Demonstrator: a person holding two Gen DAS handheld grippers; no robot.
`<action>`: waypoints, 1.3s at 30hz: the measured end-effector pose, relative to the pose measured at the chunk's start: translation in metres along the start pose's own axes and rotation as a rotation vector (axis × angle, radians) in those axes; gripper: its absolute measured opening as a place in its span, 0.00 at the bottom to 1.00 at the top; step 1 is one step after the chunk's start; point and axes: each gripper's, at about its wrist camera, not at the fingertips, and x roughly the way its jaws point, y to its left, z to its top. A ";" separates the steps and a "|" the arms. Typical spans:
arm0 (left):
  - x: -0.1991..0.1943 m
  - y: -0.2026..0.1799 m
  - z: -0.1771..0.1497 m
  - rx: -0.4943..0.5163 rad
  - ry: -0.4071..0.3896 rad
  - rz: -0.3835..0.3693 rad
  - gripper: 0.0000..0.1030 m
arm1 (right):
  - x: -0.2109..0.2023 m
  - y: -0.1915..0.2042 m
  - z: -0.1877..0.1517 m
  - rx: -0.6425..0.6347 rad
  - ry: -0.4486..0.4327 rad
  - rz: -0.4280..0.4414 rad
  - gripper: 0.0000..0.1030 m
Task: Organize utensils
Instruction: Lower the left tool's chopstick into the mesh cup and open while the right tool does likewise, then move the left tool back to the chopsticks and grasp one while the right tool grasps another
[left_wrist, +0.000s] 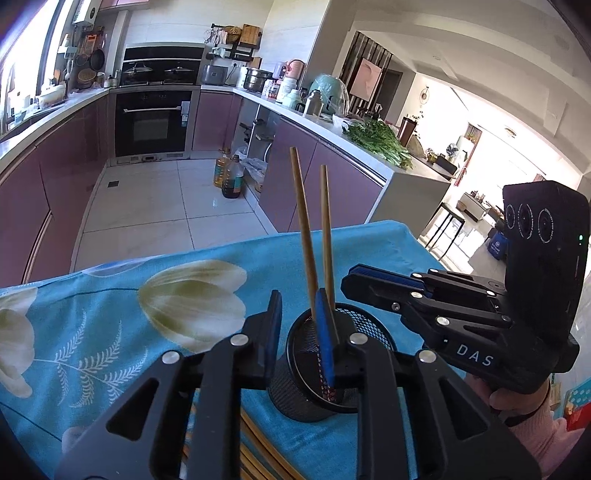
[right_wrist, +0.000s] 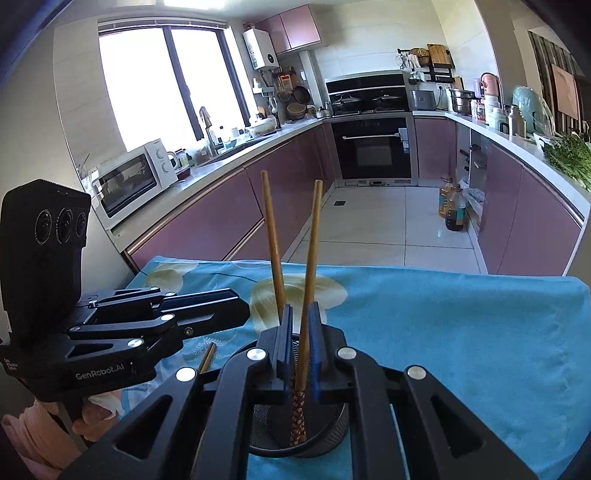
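Your left jaws stand a little apart with nothing between them, just above the black mesh cup. Your right jaws are almost together, with one chopstick standing loose in the small gap. Both chopsticks stand in the cup, tips up. The cup sits on the blue flowered cloth over the surface. More chopsticks lie beside the cup.
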 end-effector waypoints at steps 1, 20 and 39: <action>-0.002 0.001 -0.001 -0.005 -0.005 -0.006 0.25 | -0.001 -0.001 -0.001 0.004 -0.004 0.000 0.12; -0.091 0.039 -0.078 -0.085 -0.171 0.107 0.93 | -0.080 0.049 -0.065 -0.148 -0.124 0.151 0.57; -0.059 0.052 -0.157 -0.063 0.082 0.311 0.74 | 0.015 0.080 -0.121 -0.116 0.185 0.070 0.51</action>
